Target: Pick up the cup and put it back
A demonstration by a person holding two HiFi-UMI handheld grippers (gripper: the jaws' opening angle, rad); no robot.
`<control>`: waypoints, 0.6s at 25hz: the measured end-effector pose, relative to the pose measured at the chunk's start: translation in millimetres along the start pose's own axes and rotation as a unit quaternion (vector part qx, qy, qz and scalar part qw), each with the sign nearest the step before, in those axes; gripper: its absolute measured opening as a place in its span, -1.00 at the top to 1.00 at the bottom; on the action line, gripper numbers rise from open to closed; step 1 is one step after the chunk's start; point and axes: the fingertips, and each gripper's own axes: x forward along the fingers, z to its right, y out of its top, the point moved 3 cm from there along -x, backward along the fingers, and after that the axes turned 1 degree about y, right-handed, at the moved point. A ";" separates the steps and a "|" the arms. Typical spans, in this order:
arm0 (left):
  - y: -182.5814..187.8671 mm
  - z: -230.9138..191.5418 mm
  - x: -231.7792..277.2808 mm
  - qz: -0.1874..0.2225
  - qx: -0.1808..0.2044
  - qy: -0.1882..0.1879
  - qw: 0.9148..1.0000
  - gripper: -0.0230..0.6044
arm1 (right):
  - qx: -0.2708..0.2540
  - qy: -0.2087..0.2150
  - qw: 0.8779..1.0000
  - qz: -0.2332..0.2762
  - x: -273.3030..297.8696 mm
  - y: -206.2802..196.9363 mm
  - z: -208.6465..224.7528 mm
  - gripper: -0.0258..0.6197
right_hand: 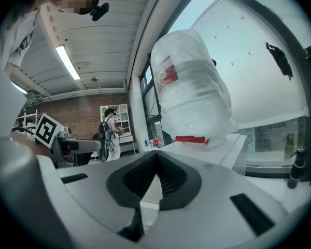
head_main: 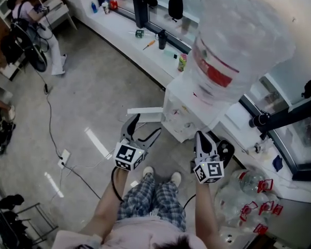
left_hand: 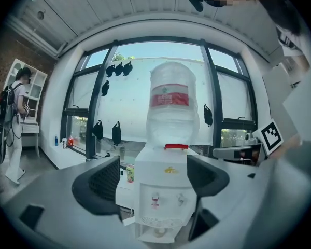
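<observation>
My left gripper (head_main: 145, 127) has its fingers spread wide and empty, framing the white water dispenser (left_hand: 165, 171); my right gripper (head_main: 201, 137) is clenched on nothing. A small pale cup (left_hand: 159, 232) seems to sit on the dispenser's drip shelf under the taps, apart from both grippers.

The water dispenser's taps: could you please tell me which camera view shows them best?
The left gripper view: it faces the dispenser head-on, both taps showing between the left gripper's parted jaws. The head view looks steeply down past the bottle, leaving the taps unclear. The right gripper view shows only bottle and top.
</observation>
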 end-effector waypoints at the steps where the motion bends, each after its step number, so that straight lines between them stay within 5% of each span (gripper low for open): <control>1: -6.2 0.1 6.2 0.000 -0.001 -0.002 1.000 -0.31 | -0.005 0.002 1.000 -0.003 0.2 -7.3 2.8 0.87; 8: -71.7 6.0 40.2 0.008 -0.002 -0.003 1.000 -0.32 | -0.027 0.013 1.000 -0.005 6.2 -66.6 26.2 0.87; 15: -178.7 15.5 61.9 -0.009 0.015 -0.009 1.000 -0.31 | -0.012 0.027 1.000 -0.006 4.2 -161.5 47.7 0.87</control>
